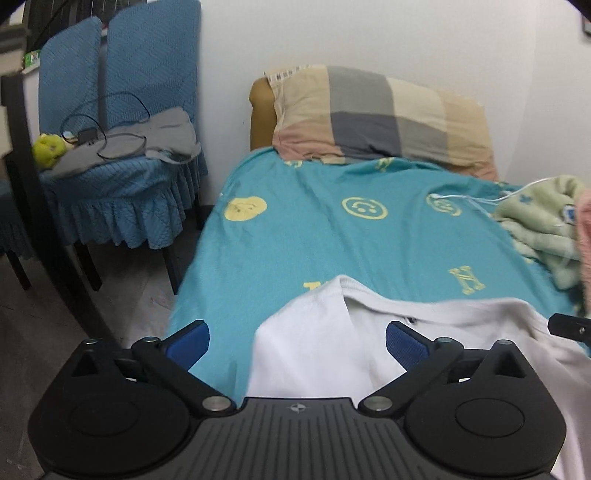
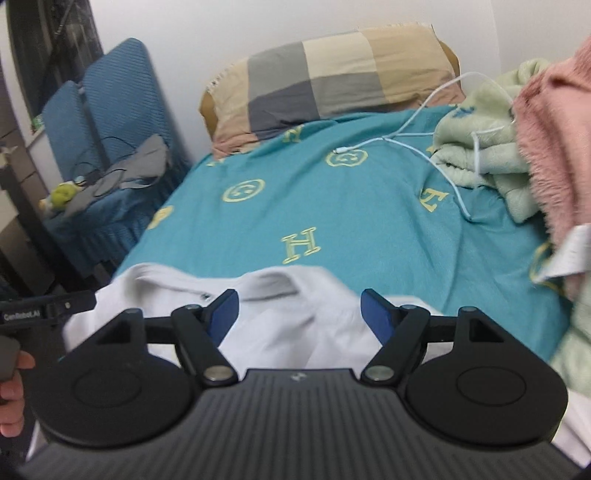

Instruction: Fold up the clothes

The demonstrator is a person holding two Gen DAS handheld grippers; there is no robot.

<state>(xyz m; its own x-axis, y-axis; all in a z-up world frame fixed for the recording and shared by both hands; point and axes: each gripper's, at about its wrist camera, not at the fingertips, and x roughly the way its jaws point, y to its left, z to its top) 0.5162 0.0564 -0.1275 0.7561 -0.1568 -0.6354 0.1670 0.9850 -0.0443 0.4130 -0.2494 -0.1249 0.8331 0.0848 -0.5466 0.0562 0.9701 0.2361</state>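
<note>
Both wrist cameras are looking low along the teal bed [image 1: 295, 229] toward the pillow [image 2: 332, 85], sharing the white shirt [image 1: 332, 350] close below

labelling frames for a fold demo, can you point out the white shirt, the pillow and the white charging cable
white shirt [image 2: 295, 332]: right wrist view, on the chest below the collar
pillow [image 1: 376, 114]: left wrist view, on a grey check
white charging cable [image 2: 413, 123]: right wrist view, on the strand crossing the sheet

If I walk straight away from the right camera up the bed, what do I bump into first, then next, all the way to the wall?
White shirt → yellow letter H on the teal bedsheet → white charging cable tip → checked pillow → white wall.
</note>
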